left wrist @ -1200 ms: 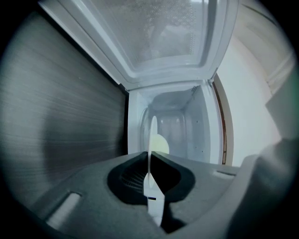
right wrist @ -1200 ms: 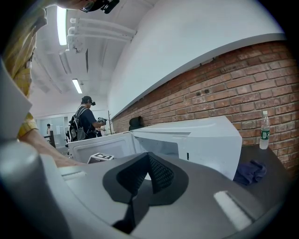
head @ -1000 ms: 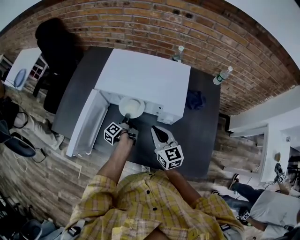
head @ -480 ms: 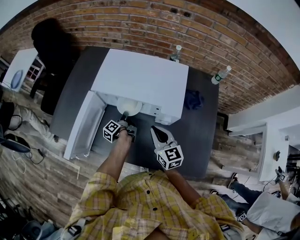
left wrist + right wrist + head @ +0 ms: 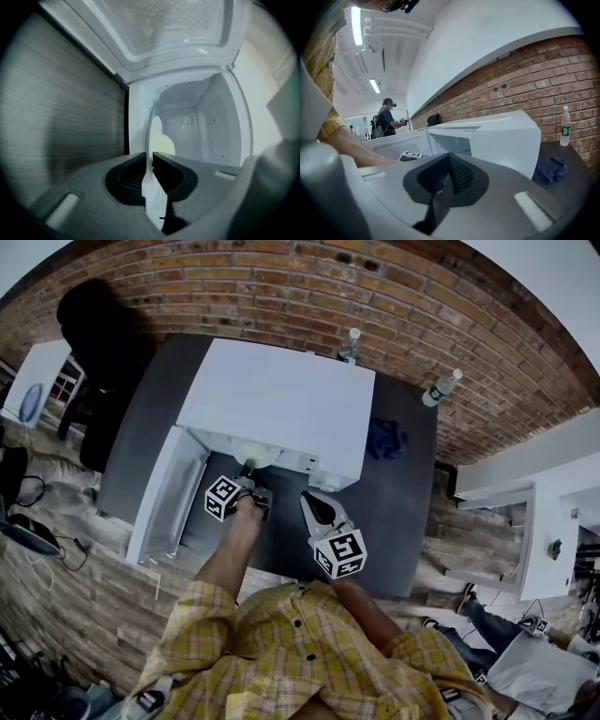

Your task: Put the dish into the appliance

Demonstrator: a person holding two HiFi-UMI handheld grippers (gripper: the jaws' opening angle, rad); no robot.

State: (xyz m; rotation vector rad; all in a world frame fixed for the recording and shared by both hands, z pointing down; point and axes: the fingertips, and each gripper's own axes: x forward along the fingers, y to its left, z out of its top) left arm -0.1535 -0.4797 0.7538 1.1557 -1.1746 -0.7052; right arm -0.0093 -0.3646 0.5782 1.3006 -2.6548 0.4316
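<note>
A person in a yellow plaid shirt (image 5: 309,652) stands at a dark grey tabletop (image 5: 398,521), holding a gripper in each hand.

Nearest, the right gripper (image 5: 306,496) hangs above the tabletop, just in front of the appliance's right half. Its fingers (image 5: 459,176) are together, with nothing between them.

A little farther on and to the left, the left gripper (image 5: 248,469) reaches to the mouth of the white microwave (image 5: 281,395). Its fingers (image 5: 171,173) have just been opening and stand slightly apart, with the rim of the dish (image 5: 151,136) between them. The dish is pale and is seen edge-on from this gripper. It sits inside the open cavity, close to the front, and from above only a sliver shows under the microwave's top edge. Whether it rests on the cavity floor cannot be told.

The microwave door (image 5: 164,498) is swung wide open to the left.

To the right of the microwave lies a crumpled blue cloth (image 5: 386,439). Farther back stand two plastic bottles, one (image 5: 351,345) behind the microwave and one (image 5: 442,390) at the tabletop's far right corner. A red brick wall (image 5: 281,282) runs behind everything.
</note>
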